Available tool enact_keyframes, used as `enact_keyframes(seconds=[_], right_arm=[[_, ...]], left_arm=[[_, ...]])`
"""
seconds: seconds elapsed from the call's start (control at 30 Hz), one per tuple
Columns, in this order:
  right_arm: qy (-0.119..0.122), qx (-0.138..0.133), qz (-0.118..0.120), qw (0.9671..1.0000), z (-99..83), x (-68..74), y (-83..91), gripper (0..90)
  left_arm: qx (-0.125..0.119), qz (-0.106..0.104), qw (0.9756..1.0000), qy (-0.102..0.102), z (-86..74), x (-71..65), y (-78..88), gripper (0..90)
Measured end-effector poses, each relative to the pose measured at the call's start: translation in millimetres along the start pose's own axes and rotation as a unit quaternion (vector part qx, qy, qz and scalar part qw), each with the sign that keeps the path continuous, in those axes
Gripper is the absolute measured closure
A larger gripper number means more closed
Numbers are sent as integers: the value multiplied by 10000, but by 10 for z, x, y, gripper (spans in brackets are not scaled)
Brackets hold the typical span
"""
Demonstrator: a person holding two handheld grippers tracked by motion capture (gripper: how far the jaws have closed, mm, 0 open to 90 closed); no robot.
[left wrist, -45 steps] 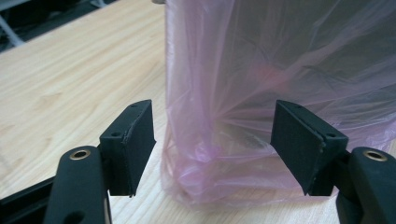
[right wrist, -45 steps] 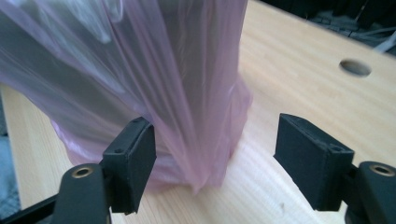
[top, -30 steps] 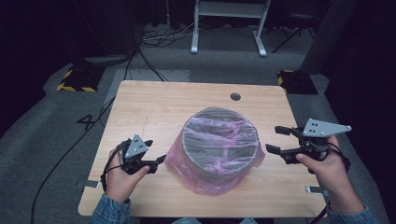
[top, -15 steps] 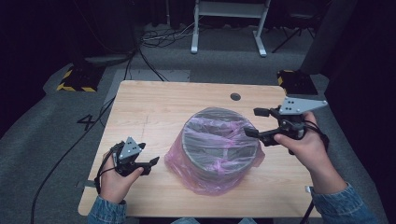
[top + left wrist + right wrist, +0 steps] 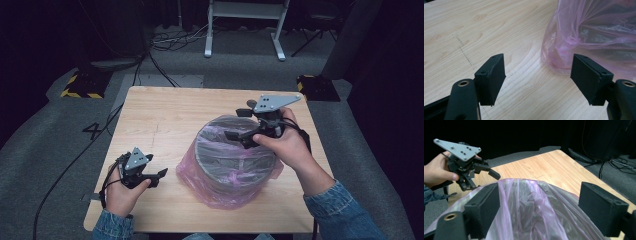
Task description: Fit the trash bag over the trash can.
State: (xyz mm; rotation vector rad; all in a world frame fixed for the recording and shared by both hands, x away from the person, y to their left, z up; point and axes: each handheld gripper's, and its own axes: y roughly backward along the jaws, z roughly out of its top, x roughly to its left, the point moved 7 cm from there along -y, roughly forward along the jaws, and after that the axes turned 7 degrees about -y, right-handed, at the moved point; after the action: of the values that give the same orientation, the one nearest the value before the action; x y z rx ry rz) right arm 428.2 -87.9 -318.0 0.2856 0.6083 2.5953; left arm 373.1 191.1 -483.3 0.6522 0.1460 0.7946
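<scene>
Inspection finds a round grey bin (image 5: 234, 156) standing upright on the wooden worktop (image 5: 165, 120), right of centre and toward the person's side, with a pink plastic bag (image 5: 220, 192) draped over and around it. The bag's loose skirt spreads onto the worktop at the bin's base, bunched on the near-left side, which suggests the liner is not yet settled into or over the rim. The right tongs (image 5: 239, 124) hover over the far-right part of the bin's rim, held level and pointing left across the opening; their jaws have just been opening and stand wide, with film below them but nothing pinched, as the right gripper view confirms across the bag (image 5: 529, 205). That placement reads as preparation to take hold of the film at the rim. The left tongs (image 5: 161, 175) sit low at the near-left of the worktop, just beside the bag's spread edge and apart from it; the left gripper view shows the jaws wide with bare wood between them and the crumpled bag (image 5: 584, 35) ahead to the right. In my judgement this hand waits in reserve to catch the opposite edge, so that the film can be drawn evenly. Neither tool bears on the bin itself.
</scene>
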Motion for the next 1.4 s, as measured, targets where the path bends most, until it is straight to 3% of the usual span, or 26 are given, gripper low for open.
enact_keyframes(seconds=[0.4,0.67,0.8,0.93,1.03,1.17,1.27,1.3,1.4], right_arm=[[-96,512,-39,9986,-207,-23,-450,173],[-47,1217,-55,9925,-498,-24,-717,183],[-75,1623,-22,9867,-634,-37,-804,171],[11,2032,-83,9791,-769,-84,-850,270],[-27,2141,-116,9767,-815,-111,-875,269],[-22,2513,-154,9678,-940,-122,-928,234],[-45,2667,-224,9635,-999,-120,-950,207],[-45,2667,-224,9635,-999,-120,-950,207],[-83,2965,-254,9547,-1101,-134,-982,166]], left_arm=[[5,-43,10000,18,-5,-10,-16,276],[8,-45,10000,12,-2,-14,-18,277],[-1,-51,10000,24,1,-19,-21,276],[-13,-62,10000,42,3,-22,-25,276],[-8,-65,10000,7,4,-20,-30,276],[-8,-87,10000,-14,9,-27,-46,276],[2,-96,10000,-21,11,-30,-50,276],[2,-96,10000,-21,11,-30,-50,276],[-9,-119,9999,19,15,-44,-58,276]])
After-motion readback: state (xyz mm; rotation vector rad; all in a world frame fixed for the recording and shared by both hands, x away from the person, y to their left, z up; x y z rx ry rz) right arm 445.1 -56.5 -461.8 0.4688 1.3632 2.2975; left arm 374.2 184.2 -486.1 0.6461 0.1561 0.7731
